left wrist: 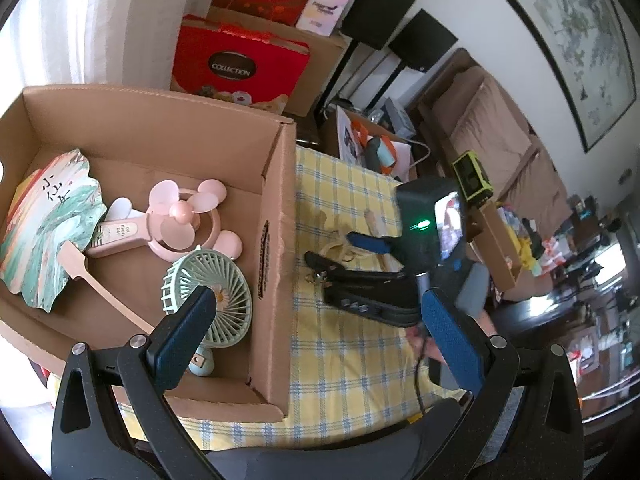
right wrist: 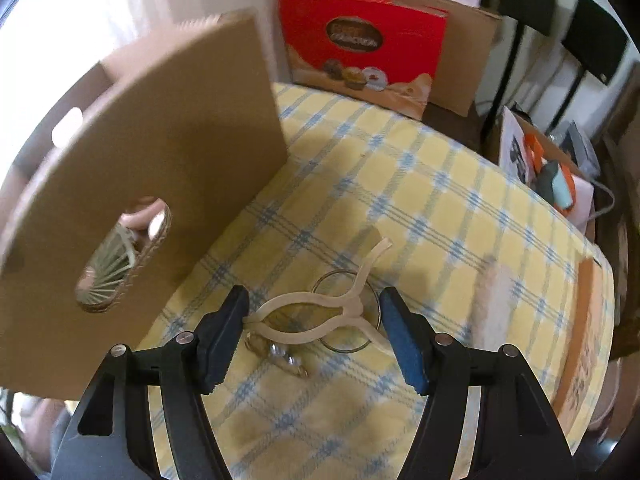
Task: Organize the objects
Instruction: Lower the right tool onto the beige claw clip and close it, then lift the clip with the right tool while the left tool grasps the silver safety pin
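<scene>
On the yellow-and-blue plaid tablecloth [right wrist: 440,200] lies a cream fish-shaped keychain [right wrist: 304,316] with a metal ring [right wrist: 352,350] and small silver bits. My right gripper [right wrist: 315,294] stands open around it, the left pad touching its tip and the right pad just beside the ring. In the left wrist view the right gripper [left wrist: 344,254] hovers over that cream piece. My left gripper [left wrist: 318,296] is open and empty above the cardboard box [left wrist: 276,208] wall. Inside the box lie a painted paper fan [left wrist: 48,232], a pink eared hand fan [left wrist: 180,216] and a green hand fan [left wrist: 232,292].
The box's side wall [right wrist: 180,140] with its handle hole rises just left of the right gripper. A red chocolate box [right wrist: 360,40] stands behind the table. A pale blurred object [right wrist: 496,300] and a brown carton [right wrist: 584,340] lie to the right. A sofa [left wrist: 500,140] is beyond.
</scene>
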A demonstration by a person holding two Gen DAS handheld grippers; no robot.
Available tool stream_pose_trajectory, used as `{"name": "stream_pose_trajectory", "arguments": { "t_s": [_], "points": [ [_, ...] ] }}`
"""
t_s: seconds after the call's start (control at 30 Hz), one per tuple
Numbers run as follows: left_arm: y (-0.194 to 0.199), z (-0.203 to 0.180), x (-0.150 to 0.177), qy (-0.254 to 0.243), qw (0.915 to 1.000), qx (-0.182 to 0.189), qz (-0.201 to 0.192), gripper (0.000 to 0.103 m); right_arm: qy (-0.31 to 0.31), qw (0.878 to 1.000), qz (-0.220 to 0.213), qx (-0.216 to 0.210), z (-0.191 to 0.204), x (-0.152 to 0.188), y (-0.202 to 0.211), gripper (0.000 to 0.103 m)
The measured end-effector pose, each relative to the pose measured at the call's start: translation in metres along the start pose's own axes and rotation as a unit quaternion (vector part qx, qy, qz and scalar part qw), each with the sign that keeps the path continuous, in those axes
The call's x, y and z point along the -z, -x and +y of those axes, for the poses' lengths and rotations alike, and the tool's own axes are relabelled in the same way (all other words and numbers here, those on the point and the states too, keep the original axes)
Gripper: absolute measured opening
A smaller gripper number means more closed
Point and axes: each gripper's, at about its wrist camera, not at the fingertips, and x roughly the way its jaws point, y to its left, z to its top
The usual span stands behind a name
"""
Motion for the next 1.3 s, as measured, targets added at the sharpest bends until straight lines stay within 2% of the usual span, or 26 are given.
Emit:
{"name": "stream_pose_trajectory", "arguments": {
  "t_s": [0.17,0.27,0.43,0.57,0.73,0.8,0.9,0.93,1.0,1.07,1.17,1.23,1.3],
  "points": [
    [-0.007,-0.018,0.002,-0.029,0.9995,-0.005,0.013,0.103,-0.048,0.999,-0.018,-0.014,-0.023,0.007,0.034,0.069],
    [-0.016,-0.036,0.003,-0.071,0.9966,-0.023,0.033,0.103,-0.067,0.997,-0.027,-0.017,-0.034,0.013,0.056,0.069],
    [-0.039,-0.067,0.001,-0.151,0.9838,-0.065,0.072,0.102,-0.115,0.992,-0.040,-0.029,-0.058,0.032,0.092,0.069],
    [-0.061,-0.079,-0.001,-0.188,0.9731,-0.092,0.096,0.094,-0.127,0.991,-0.046,-0.022,-0.066,0.049,0.115,0.069],
    [-0.102,-0.088,0.001,-0.237,0.9497,-0.148,0.142,0.081,-0.137,0.989,-0.051,-0.019,-0.068,0.069,0.132,0.069],
    [-0.118,-0.090,0.005,-0.258,0.9372,-0.167,0.166,0.069,-0.144,0.988,-0.055,-0.022,-0.071,0.076,0.138,0.069],
    [-0.132,-0.097,0.007,-0.286,0.9210,-0.194,0.179,0.060,-0.152,0.986,-0.059,-0.023,-0.076,0.086,0.145,0.069],
    [-0.136,-0.099,0.007,-0.290,0.9187,-0.196,0.183,0.057,-0.153,0.986,-0.059,-0.023,-0.076,0.089,0.146,0.069],
    [-0.144,-0.102,0.006,-0.292,0.9160,-0.188,0.201,0.046,-0.155,0.986,-0.062,-0.024,-0.078,0.093,0.150,0.069],
    [-0.148,-0.106,0.007,-0.309,0.9087,-0.192,0.204,0.045,-0.157,0.985,-0.063,-0.024,-0.079,0.096,0.151,0.069],
    [-0.155,-0.118,0.014,-0.365,0.8846,-0.198,0.213,0.045,-0.157,0.985,-0.065,-0.026,-0.080,0.102,0.155,0.069],
    [-0.165,-0.118,0.016,-0.376,0.8723,-0.214,0.228,0.045,-0.157,0.985,-0.066,-0.027,-0.080,0.104,0.156,0.069],
    [-0.176,-0.116,0.018,-0.388,0.8606,-0.225,0.242,0.039,-0.159,0.985,-0.066,-0.031,-0.081,0.106,0.156,0.069]
  ]
}}
